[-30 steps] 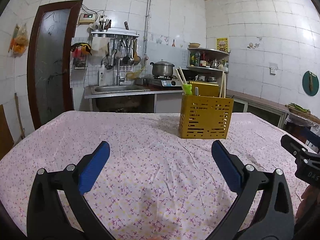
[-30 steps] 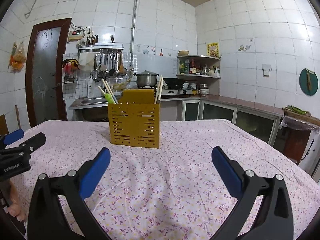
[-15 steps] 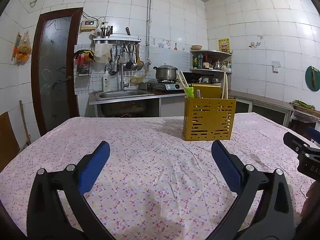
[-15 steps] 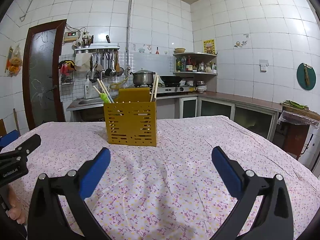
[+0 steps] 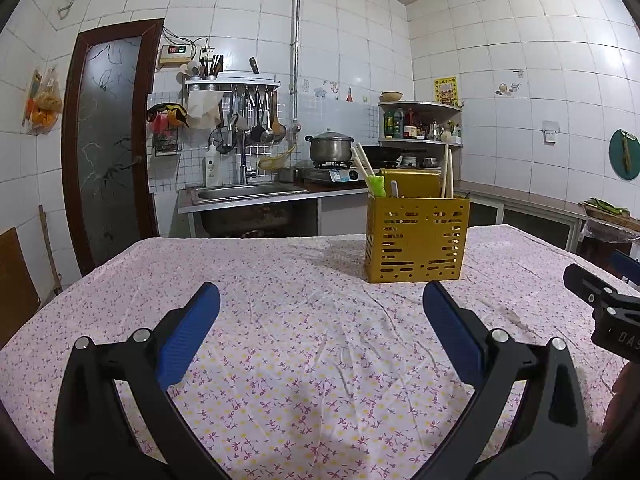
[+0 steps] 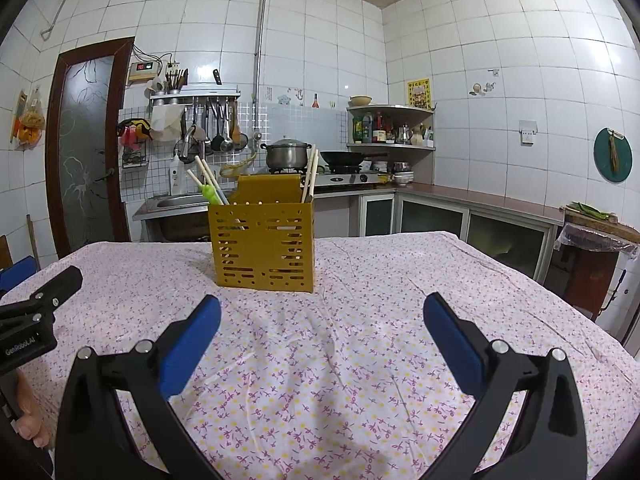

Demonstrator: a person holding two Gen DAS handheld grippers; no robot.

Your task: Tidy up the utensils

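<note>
A yellow slotted utensil holder point(image 5: 416, 238) point(image 6: 264, 246) stands upright on the flowered tablecloth point(image 5: 300, 320) point(image 6: 360, 320), far from both grippers. Pale chopsticks point(image 5: 447, 174) point(image 6: 310, 172) and a green-handled utensil point(image 5: 377, 186) point(image 6: 212, 194) stick out of its top. My left gripper point(image 5: 320, 312) hangs open above the cloth with nothing between its blue pads. My right gripper point(image 6: 320, 320) is open too and holds nothing. Each gripper's black body shows at the edge of the other's view.
Behind the table are a sink point(image 5: 244, 192), a pot on a stove point(image 5: 329, 148), hanging ladles, a corner shelf with bottles point(image 6: 390, 126) and a dark door point(image 5: 108, 152). A counter with cabinets point(image 6: 480, 216) runs along the right wall.
Both grippers have tilted upward a little, so the holder and table sit lower in view and more wall shows. Jaws stay wide apart; nothing was picked up.
</note>
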